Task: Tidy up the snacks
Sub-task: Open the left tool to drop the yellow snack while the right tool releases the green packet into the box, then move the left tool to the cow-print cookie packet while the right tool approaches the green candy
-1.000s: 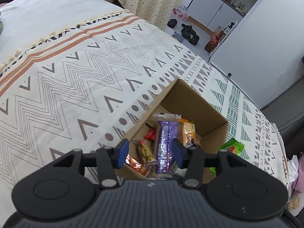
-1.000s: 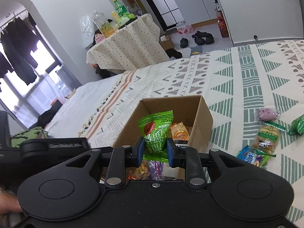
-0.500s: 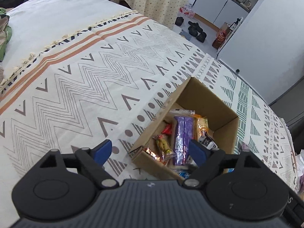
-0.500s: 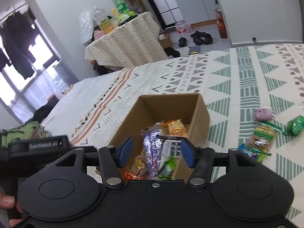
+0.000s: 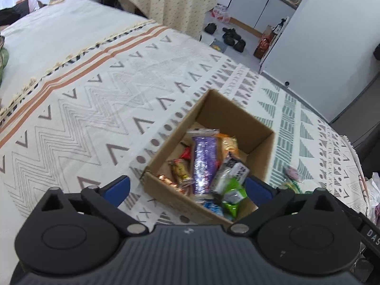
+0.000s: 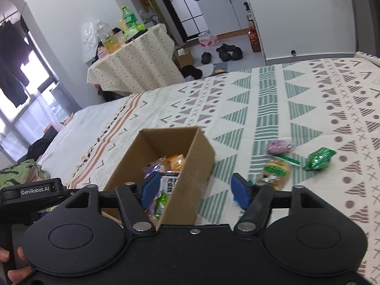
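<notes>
An open cardboard box (image 5: 237,118) stands on the patterned bedspread and holds several snack packets. Among them are a purple packet (image 5: 203,163) and a green and white packet (image 5: 231,187). My left gripper (image 5: 187,186) hovers over the box's near corner, its jaws opening wide and gripping nothing. In the right wrist view the same box (image 6: 190,166) is in front of my right gripper (image 6: 195,191), whose jaws are also opening and empty. To the right of the box lie loose snacks: a purple packet (image 6: 279,146), a green packet (image 6: 319,158) and a yellow-green packet (image 6: 276,172).
The bedspread (image 5: 95,99) stretches left and beyond the box. A cloth-covered table (image 6: 133,64) with bottles stands past the bed, with shoes (image 6: 228,52) on the floor. The left gripper's body (image 6: 33,192) and a hand (image 6: 14,270) show at lower left.
Both grippers have opened and drawn back from the box. The green packet that the right gripper held above the box now lies inside it.
</notes>
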`<state>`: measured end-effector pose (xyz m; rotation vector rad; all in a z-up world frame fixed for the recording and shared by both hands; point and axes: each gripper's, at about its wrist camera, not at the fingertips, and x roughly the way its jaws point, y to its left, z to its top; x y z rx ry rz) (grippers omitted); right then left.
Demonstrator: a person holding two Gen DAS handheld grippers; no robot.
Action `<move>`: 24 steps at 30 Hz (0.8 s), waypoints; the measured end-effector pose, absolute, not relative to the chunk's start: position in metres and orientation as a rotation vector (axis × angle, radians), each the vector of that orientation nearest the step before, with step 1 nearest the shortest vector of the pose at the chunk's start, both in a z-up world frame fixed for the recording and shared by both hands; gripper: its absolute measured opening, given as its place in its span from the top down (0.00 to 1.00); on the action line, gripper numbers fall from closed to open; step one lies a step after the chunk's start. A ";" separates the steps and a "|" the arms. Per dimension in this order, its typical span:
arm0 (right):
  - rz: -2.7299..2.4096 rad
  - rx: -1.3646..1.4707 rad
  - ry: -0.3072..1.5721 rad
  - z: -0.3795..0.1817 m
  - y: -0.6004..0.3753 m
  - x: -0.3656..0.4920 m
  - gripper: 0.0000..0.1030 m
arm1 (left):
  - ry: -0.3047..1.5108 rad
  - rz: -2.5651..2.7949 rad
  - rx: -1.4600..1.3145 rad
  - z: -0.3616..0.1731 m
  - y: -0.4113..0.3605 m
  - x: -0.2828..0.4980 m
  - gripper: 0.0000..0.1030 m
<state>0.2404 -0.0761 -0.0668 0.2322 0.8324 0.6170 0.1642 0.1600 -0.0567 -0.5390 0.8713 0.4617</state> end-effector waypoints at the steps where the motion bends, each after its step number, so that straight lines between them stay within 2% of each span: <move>1: 0.614 0.239 0.831 -0.066 -0.081 0.241 0.24 | 0.868 0.458 -0.538 -0.055 0.156 0.165 0.00; 2: 0.610 0.251 0.830 -0.065 -0.085 0.242 0.20 | 0.865 0.452 -0.536 -0.054 0.152 0.166 0.00; 6: 0.601 0.273 0.828 -0.064 -0.102 0.247 0.17 | 0.860 0.420 -0.520 -0.050 0.135 0.173 0.00; 9: 0.573 0.282 0.824 -0.064 -0.112 0.250 0.09 | 0.845 0.399 -0.505 -0.048 0.124 0.178 0.00; 24: 0.515 0.318 0.837 -0.073 -0.163 0.261 0.02 | 0.896 0.359 -0.429 -0.059 0.066 0.209 0.00</move>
